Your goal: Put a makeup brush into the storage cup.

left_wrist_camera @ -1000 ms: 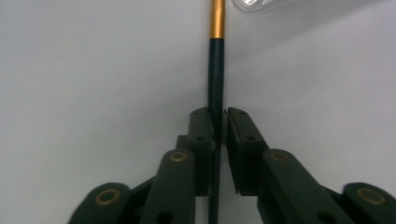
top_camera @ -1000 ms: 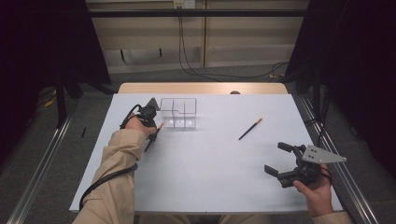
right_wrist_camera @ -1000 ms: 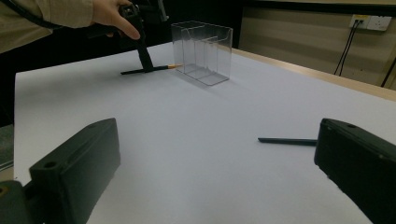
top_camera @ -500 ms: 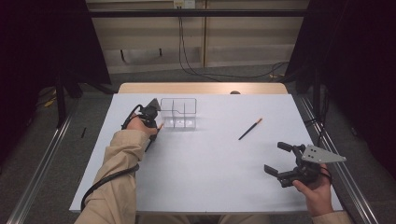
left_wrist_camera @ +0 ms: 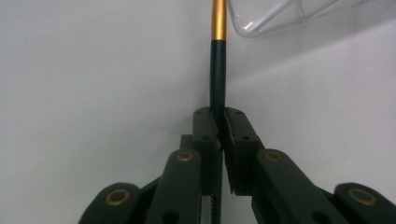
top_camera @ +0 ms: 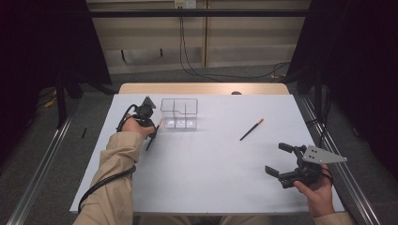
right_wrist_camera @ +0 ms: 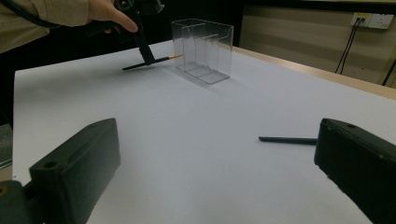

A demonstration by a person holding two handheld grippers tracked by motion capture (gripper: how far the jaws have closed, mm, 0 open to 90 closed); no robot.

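White covering is spread over the table (top_camera: 211,187), whose wooden far edge is seen at twelve o'clock in the high view. Toward eleven o'clock from the table's middle, a clear plastic organizer (top_camera: 179,113) with several open-topped compartments is stood upright on the white surface; no contents can be made out in it.

The left gripper (top_camera: 146,123) is held just beside the organizer, at its nine o'clock side, by a hand on a tan-sleeved arm. Its jaws are clenched on a dark pencil (left_wrist_camera: 217,70) with a gold band, as is seen in the left gripper view, where the shaft is pinched between the two pads and the gold band is pointed to twelve o'clock, close to the organizer's rounded lower corner. In the right gripper view this pencil is seen tilted, its gold end very near the organizer's wall; whether the two touch cannot be told.

The right gripper (top_camera: 284,161) is held at about four o'clock on the table, near the right edge, with a grey three-cornered plate on top. Its jaws are spread wide apart and nothing is grasped between them.

A second pencil (top_camera: 251,130) is laid flat on the table at about two o'clock from the middle, well apart from the organizer and both grippers, with its orange end pointed toward one o'clock.
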